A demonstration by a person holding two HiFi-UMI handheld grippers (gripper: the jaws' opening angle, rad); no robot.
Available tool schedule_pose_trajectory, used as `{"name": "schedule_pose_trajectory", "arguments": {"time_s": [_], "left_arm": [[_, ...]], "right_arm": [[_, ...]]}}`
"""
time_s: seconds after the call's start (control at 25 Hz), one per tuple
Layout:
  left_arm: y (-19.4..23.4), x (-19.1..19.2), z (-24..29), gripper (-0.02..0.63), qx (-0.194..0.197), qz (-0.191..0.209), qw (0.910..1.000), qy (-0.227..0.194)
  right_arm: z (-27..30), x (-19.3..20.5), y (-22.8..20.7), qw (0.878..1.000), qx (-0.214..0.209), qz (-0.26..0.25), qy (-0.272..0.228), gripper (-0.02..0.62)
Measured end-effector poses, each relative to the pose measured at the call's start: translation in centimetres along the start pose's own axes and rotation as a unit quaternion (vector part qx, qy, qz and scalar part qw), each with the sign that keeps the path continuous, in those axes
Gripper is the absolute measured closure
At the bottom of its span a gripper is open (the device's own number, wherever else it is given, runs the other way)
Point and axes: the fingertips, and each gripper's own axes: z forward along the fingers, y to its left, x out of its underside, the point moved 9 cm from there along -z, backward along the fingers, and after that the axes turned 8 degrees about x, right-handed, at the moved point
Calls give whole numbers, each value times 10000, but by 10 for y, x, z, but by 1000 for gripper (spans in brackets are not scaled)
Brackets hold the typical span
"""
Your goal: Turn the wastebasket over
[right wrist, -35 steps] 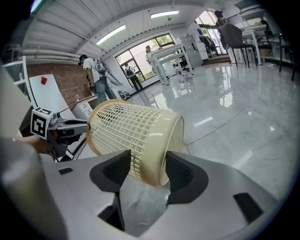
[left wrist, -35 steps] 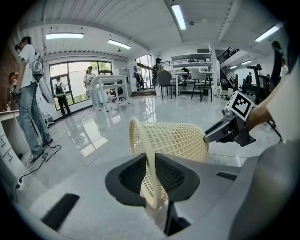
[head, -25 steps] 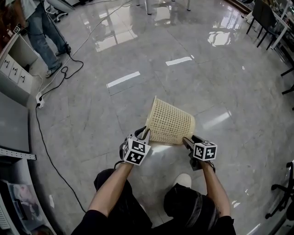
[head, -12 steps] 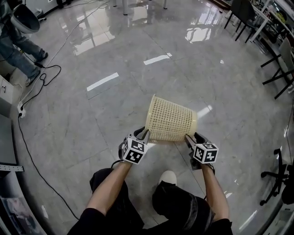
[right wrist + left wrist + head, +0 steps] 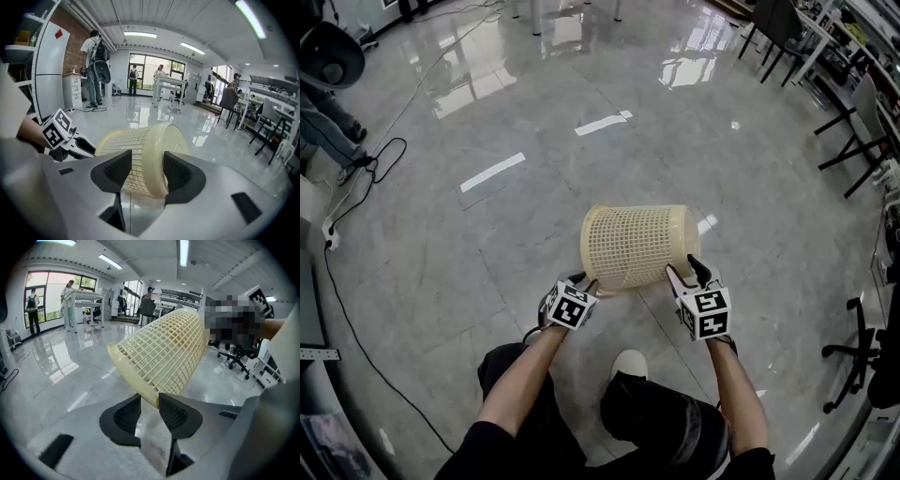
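**Far left.** A bystander's legs (image 5: 321,131) in jeans, at the frame edge on the glossy grey stone floor (image 5: 487,253).

**Left of centre.** Left hand-held gripper (image 5: 584,281), carried on the person's left forearm (image 5: 520,384), with its marker cube facing up. Its jaws have just been opening. They stand a little apart, with the wastebasket's mouth rim lying in the gap between them. In the left gripper view the rim sits against the tips of the pads and is not squeezed.

**Centre.** Wastebasket (image 5: 637,246), cream plastic with lattice walls.
- Position: lying on its side and lifted clear of the floor, spanning the space between the two grippers.
- Orientation: the wide open mouth faces left and the narrower closed base faces right.
- Below it: one pale shoe (image 5: 628,363) of the person, directly under the basket.

**Right of centre.** Right hand-held gripper (image 5: 685,273), with its marker cube turned towards the camera. It is clamped on the wastebasket's base edge. In the right gripper view one pad lies on the lattice wall and the other on the solid bottom.

**Far right.**
- Black chairs (image 5: 778,28) along the upper edge of the room, well apart from the basket.
- The star base of an office chair (image 5: 851,352) at the lower right margin.
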Motion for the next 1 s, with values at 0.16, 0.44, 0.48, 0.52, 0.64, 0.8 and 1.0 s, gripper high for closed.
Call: {"name": "schedule_pose_trajectory", "arguments": {"time_s": [0.16,0.44,0.48,0.52,0.64,0.8,1.0], "left_arm": [[11,6,-5,479,104,-289,9995,15],[25,9,-30,476,-257,-43,9996,-129],[26,7,-36,476,-317,-26,9992,-246],[27,5,-42,476,-382,35,9986,-368],[26,0,-57,482,-500,330,9956,-720],[26,-7,-75,559,-496,476,9891,-1305],[25,-14,-96,600,-299,476,9821,-1800]], "right_arm": [[13,-18,9,9998,83,-186,-54,437],[29,-38,28,9991,78,-401,-130,439],[30,-40,32,9989,56,-442,-138,439],[31,-42,36,9987,14,-481,-147,440],[34,-49,55,9968,-114,-764,-206,445],[42,-59,84,9904,-311,-1304,-328,449],[48,-66,120,9846,-645,-1575,-390,465]]}}
